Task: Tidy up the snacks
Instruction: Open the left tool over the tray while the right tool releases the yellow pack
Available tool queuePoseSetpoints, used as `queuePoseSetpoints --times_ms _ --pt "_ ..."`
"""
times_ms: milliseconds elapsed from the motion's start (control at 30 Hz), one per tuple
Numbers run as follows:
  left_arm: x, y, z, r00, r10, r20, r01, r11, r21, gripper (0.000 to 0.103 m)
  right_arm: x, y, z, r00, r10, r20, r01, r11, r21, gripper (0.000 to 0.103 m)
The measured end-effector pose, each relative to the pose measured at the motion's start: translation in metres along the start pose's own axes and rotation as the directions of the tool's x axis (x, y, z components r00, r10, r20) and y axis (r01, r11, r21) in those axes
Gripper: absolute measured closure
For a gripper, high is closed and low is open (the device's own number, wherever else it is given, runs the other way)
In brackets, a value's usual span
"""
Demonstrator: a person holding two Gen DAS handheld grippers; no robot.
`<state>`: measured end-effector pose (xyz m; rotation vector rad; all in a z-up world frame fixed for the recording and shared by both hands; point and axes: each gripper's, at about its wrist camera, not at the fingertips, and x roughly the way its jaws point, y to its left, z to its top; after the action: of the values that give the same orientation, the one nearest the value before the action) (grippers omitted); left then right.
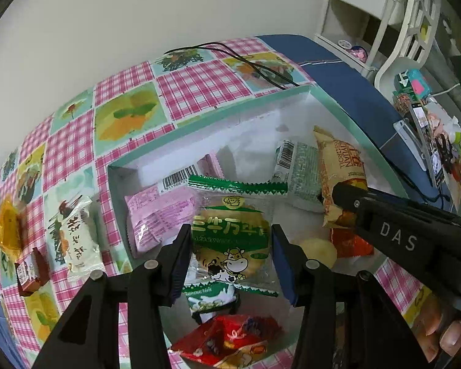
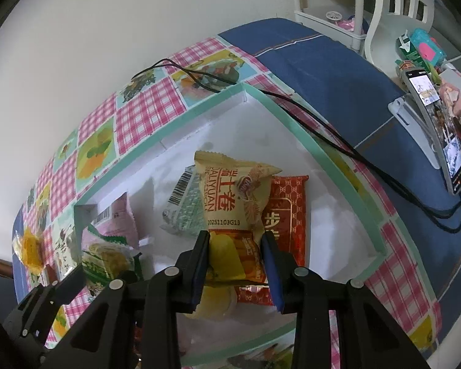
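A white box with a mint-green rim lies on the table and holds several snack packets. My left gripper is shut on a green cow-print cracker packet, held above the box's near side; the packet also shows in the right wrist view. My right gripper is shut on a tan and orange Daliyuan roll packet, held over the box; the packet also shows in the left wrist view. Pink packets, a grey-green packet and a red packet lie in the box.
Outside the box on the checked cloth lie a white packet, a small brown carton, a yellow sweet and a red packet. A black cable crosses the box's far corner. A phone on a stand is at right.
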<state>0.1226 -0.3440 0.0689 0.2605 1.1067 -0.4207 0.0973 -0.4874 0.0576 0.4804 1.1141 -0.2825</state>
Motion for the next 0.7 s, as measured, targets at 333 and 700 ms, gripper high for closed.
queuePoseSetpoints --times_ms 333,700 --pt "0.017 0.003 0.010 1.000 -0.003 0.015 0.003 0.999 -0.034 0.051 0.010 0.000 0.010 0.999 0.013 0.029 -0.013 1.000 0.017 0.066" --pt "0.030 0.000 0.019 0.999 0.008 0.039 -0.008 1.000 -0.004 0.051 0.018 0.006 0.023 0.998 0.008 0.059 -0.009 1.000 0.010 0.066"
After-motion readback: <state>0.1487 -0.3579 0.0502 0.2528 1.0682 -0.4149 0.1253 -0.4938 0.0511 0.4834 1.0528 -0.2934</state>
